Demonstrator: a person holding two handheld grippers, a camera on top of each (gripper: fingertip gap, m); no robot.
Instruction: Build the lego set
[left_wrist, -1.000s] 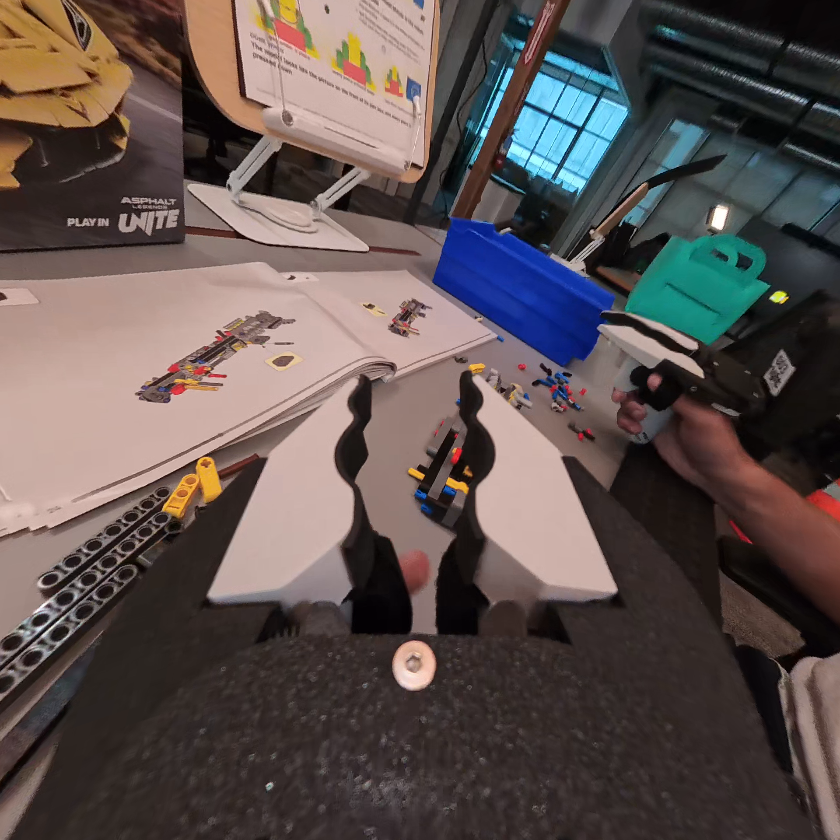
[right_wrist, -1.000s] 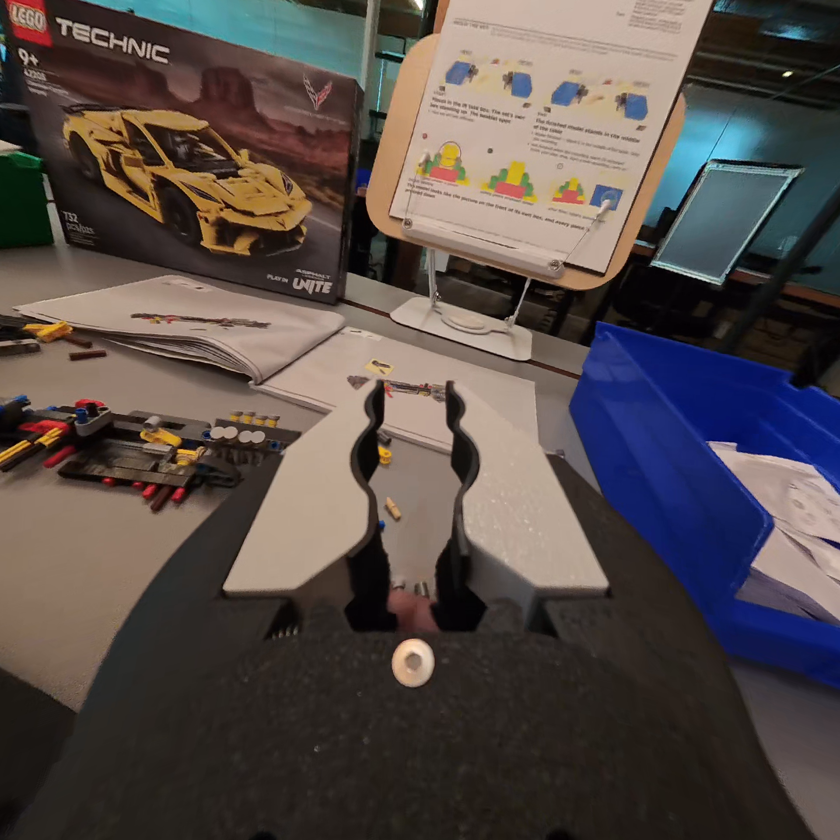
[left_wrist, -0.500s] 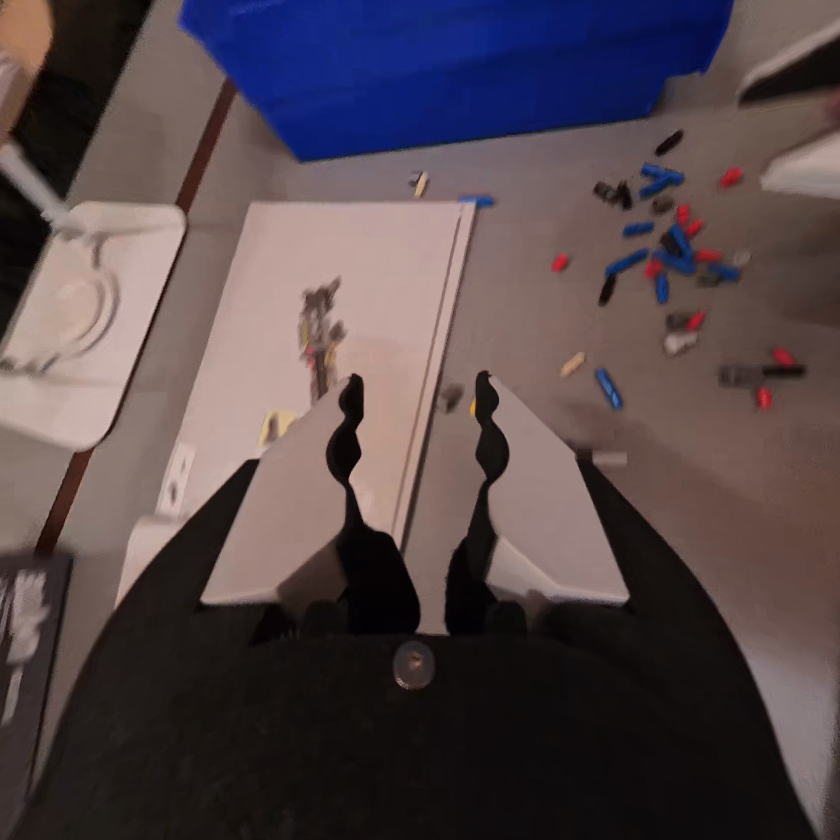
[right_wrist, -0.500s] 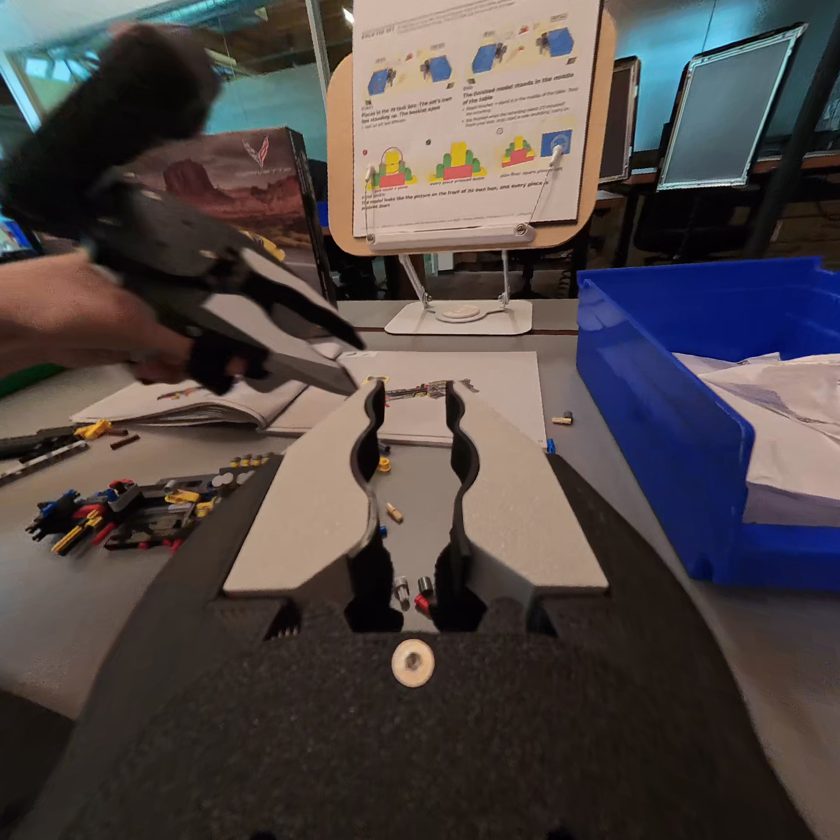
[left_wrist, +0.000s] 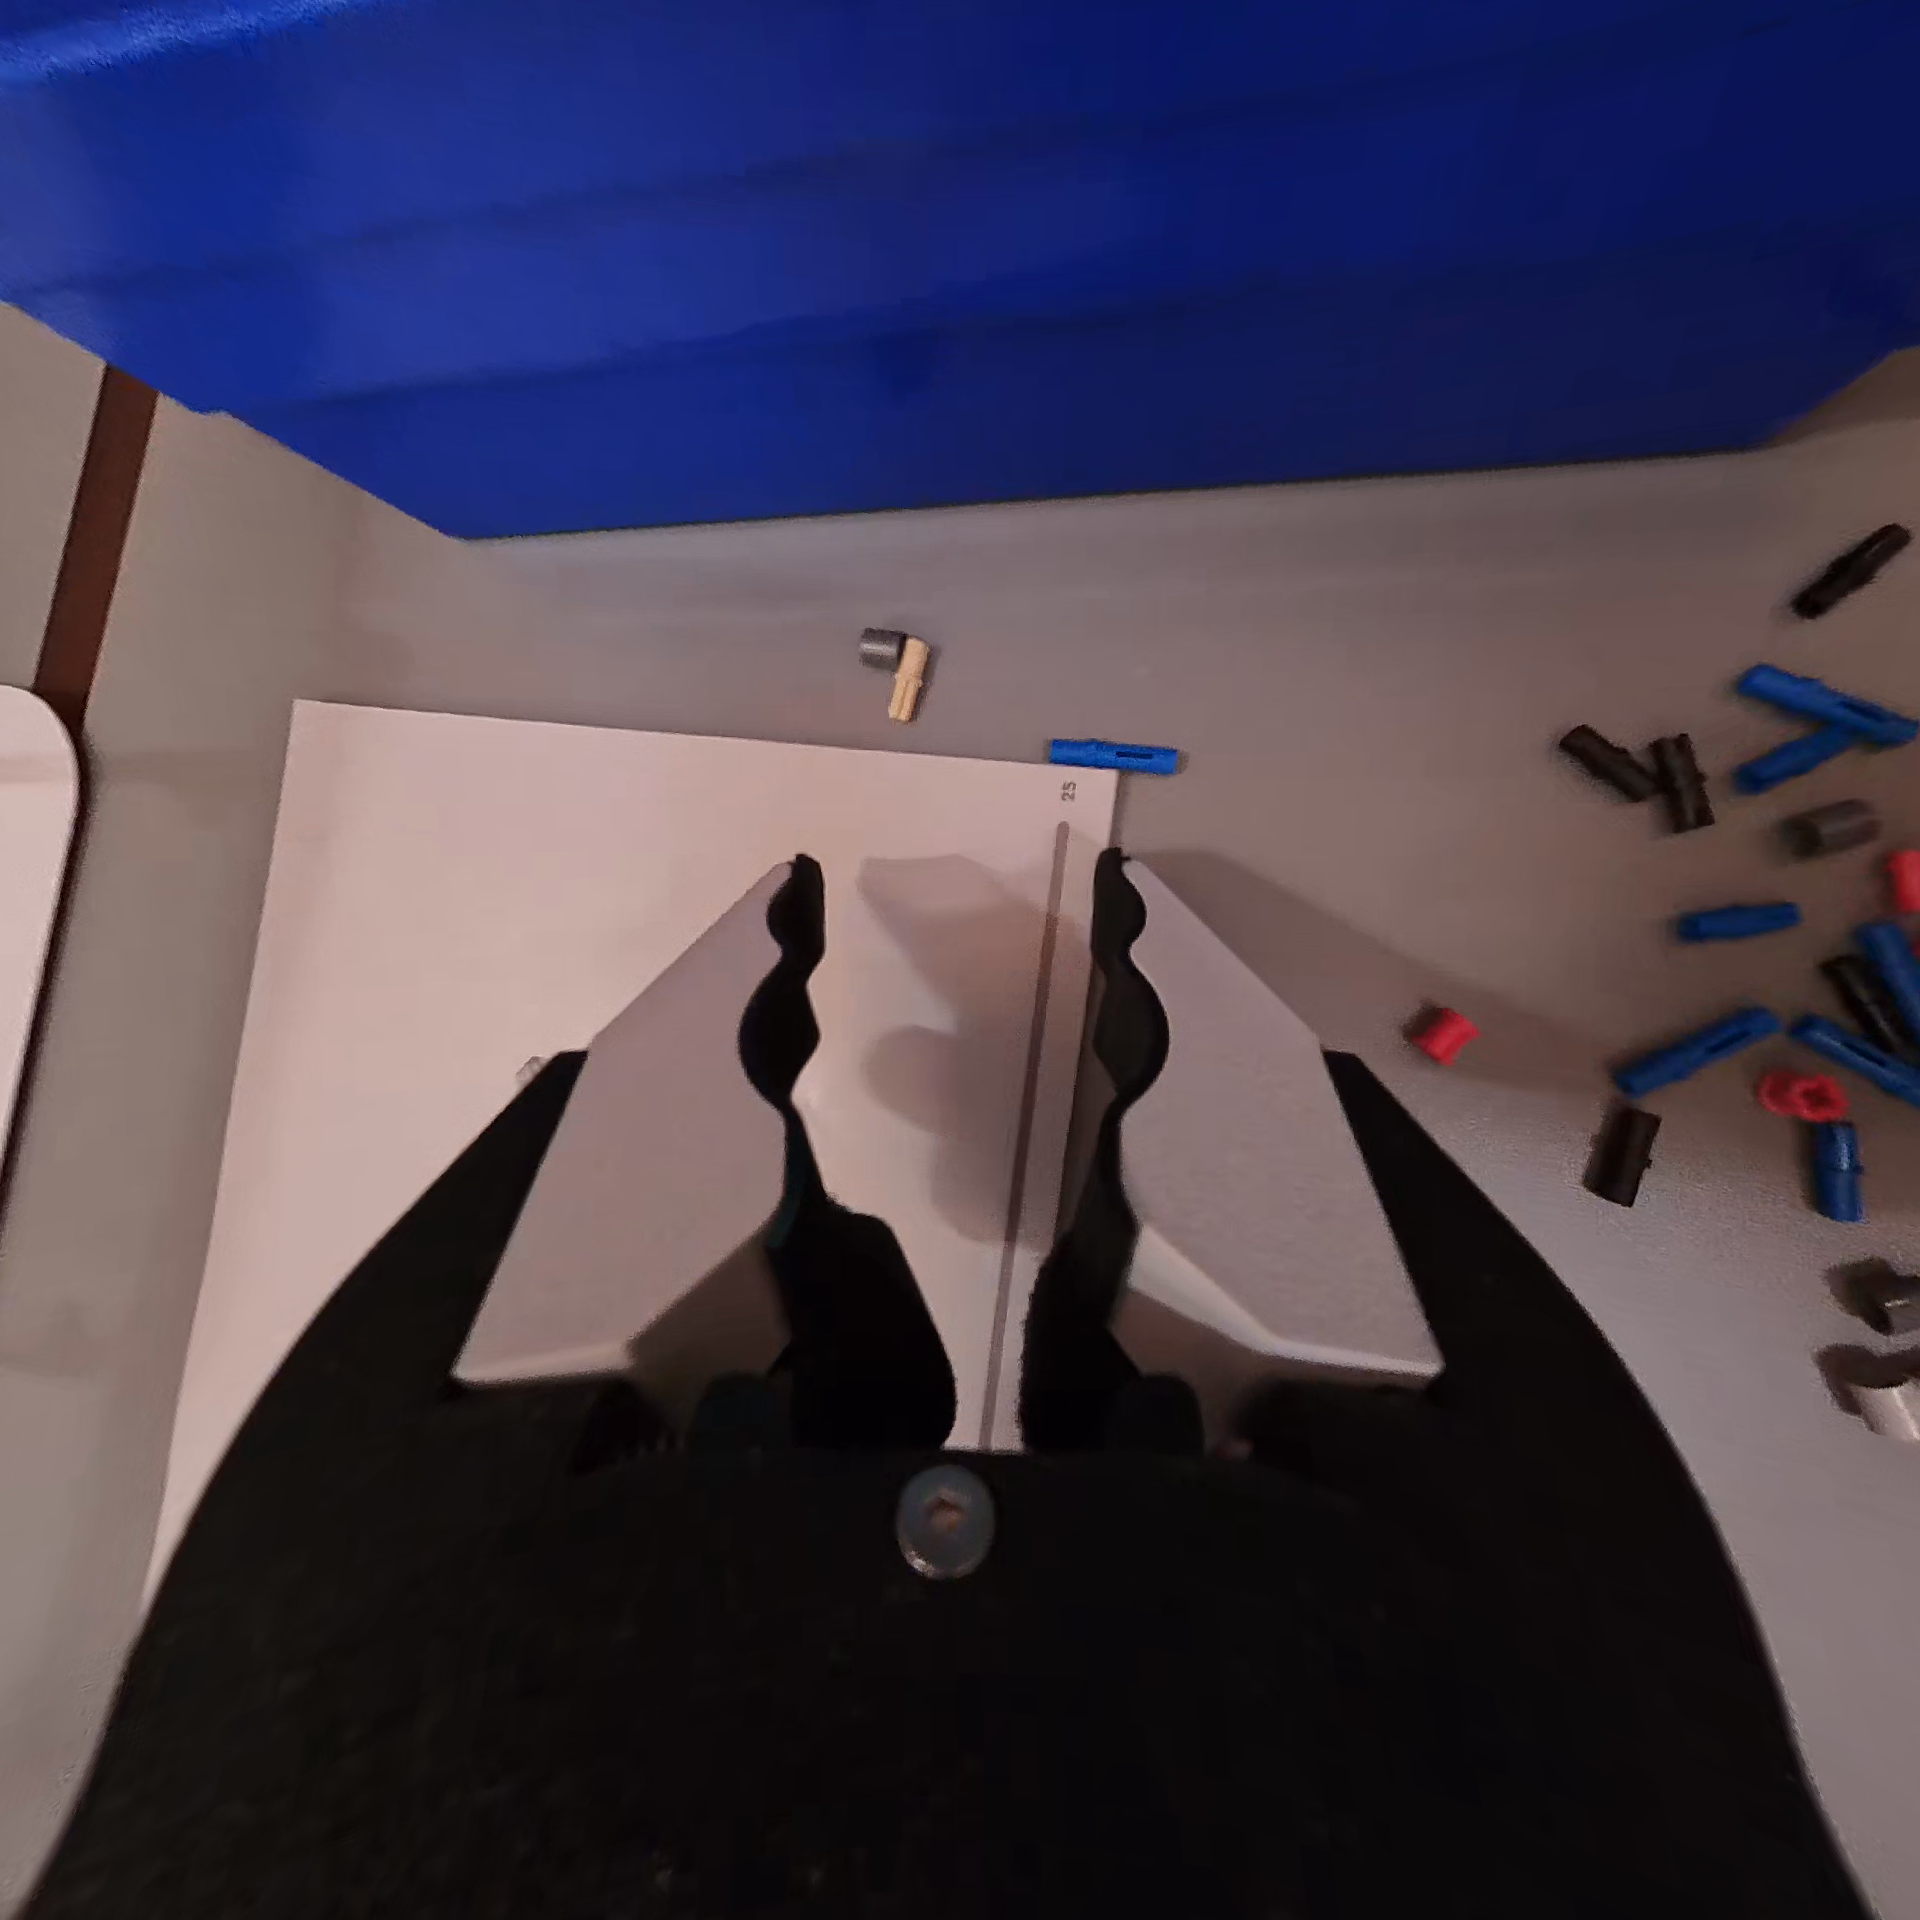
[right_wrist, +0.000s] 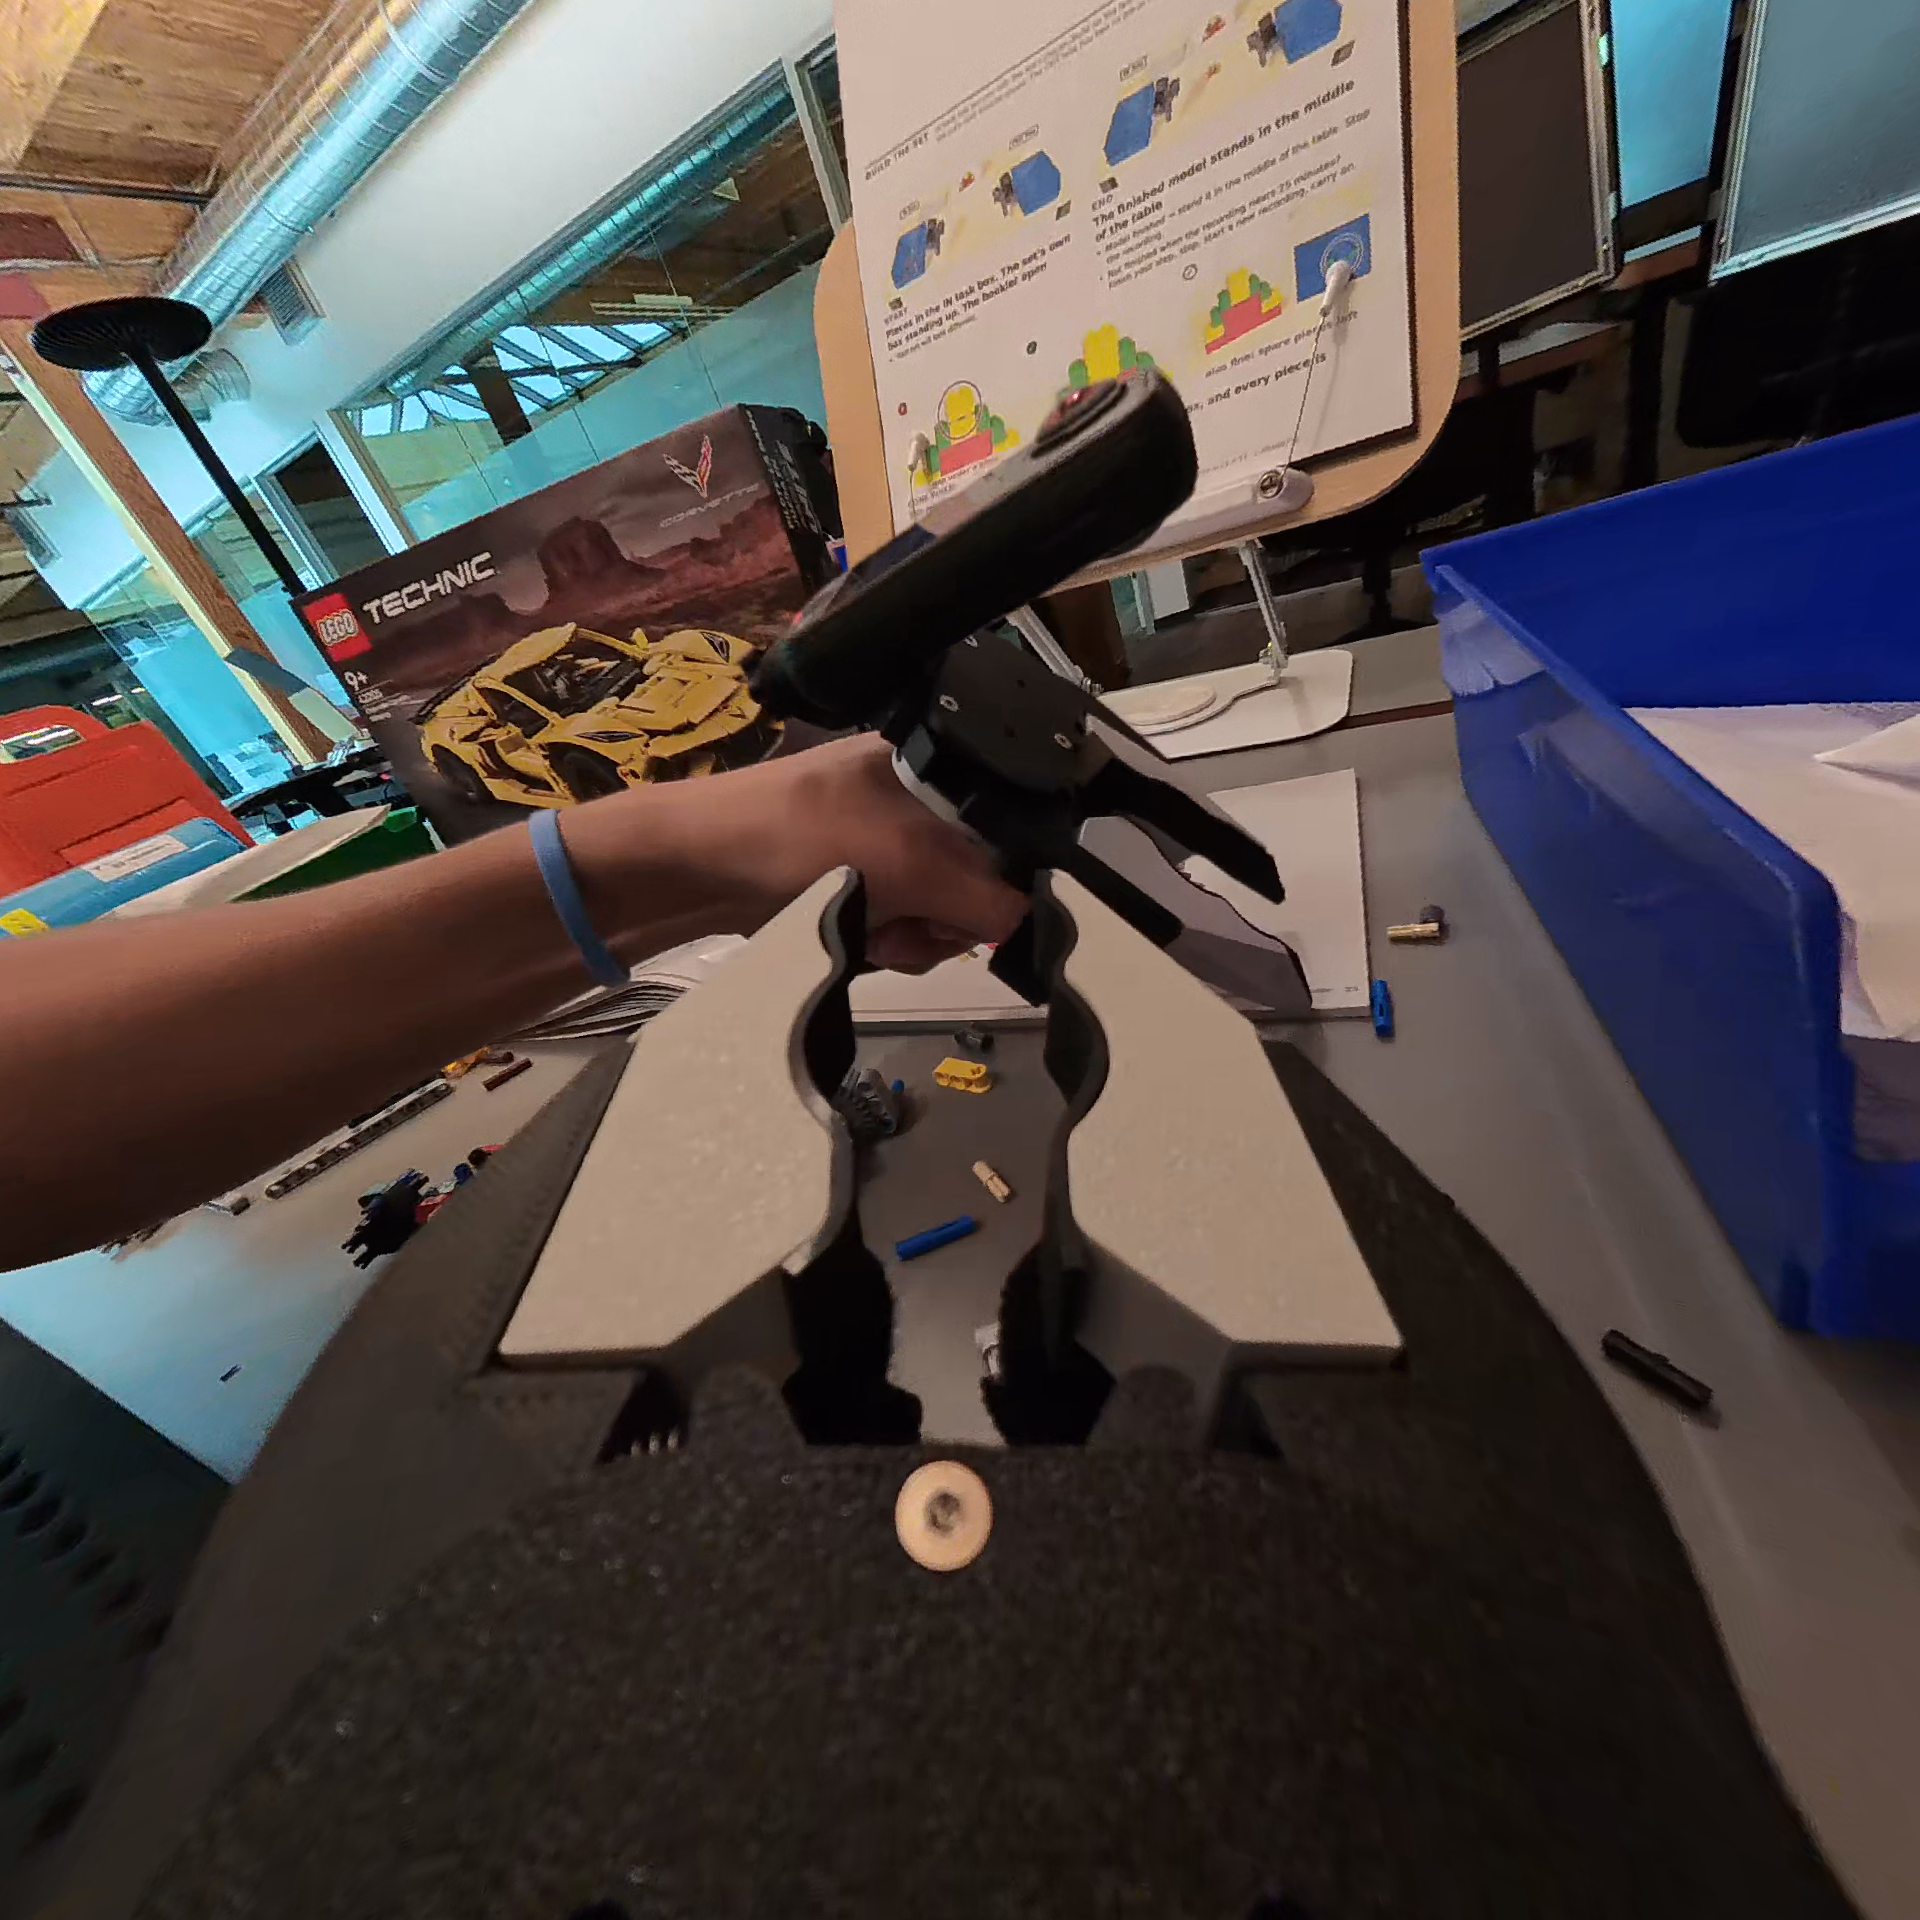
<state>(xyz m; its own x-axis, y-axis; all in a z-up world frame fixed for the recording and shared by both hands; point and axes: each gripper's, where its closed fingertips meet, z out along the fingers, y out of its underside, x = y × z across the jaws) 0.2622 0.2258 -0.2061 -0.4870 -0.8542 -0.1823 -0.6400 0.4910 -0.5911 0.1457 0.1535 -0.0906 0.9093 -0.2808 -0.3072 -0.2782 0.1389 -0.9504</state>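
On my left wrist view, the left gripper (left_wrist: 956, 868) hangs over the white instruction page (left_wrist: 582, 883), pointing down at the grey table (left_wrist: 1351, 665). Its fingers (left_wrist: 795, 935) are spread apart with nothing between them. Just past the page's far edge lie a tan pin joined to a small grey bush (left_wrist: 902, 665) and a blue pin (left_wrist: 1114, 755) at the page's corner. Beyond them stands the wall of the blue bin (left_wrist: 935, 260). To the right, blue, black and red lego pins (left_wrist: 1787, 997) are scattered on the table.

On my right wrist view, the right gripper (right_wrist: 951, 894) is held above the table, fingers (right_wrist: 1174, 1091) released and empty. Through the gap I see a blue pin (right_wrist: 935, 1238), a tan pin (right_wrist: 990, 1181) and a yellow connector (right_wrist: 961, 1073) on the table. Ahead, a person's hand (right_wrist: 914, 852) holds the left gripper tilted down toward the page. A partly built lego assembly (right_wrist: 400, 1210) lies at the left, well apart from both grippers. The set's box with the yellow car (right_wrist: 582, 665) stands behind, beside a stand holding a printed sheet (right_wrist: 1132, 208).
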